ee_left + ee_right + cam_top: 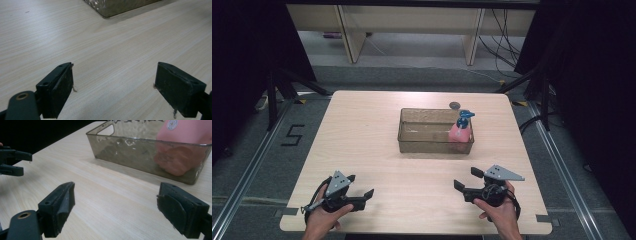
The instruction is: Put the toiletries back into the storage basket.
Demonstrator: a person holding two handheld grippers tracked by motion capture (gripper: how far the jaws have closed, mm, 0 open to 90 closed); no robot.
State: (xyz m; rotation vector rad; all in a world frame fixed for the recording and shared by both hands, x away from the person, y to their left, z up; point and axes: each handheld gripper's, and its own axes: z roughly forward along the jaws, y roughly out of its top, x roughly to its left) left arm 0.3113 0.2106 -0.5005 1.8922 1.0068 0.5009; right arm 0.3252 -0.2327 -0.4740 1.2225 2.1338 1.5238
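Here, both spread hand-held grippers [361,185] [466,179] face bare tabletop [362,130] before the bin [412,142] holding a pink bottle [460,132].

Floor marking: a black numeral "5" [292,135] stands on the grey floor, off the table's [362,130] edge at about nine o'clock.
Bottle sticker: a small round white sticker [172,124] sits on the pink bottle [185,132] in the clear bin [140,152]; its print is too small to read.
Other writing: none that I can read.
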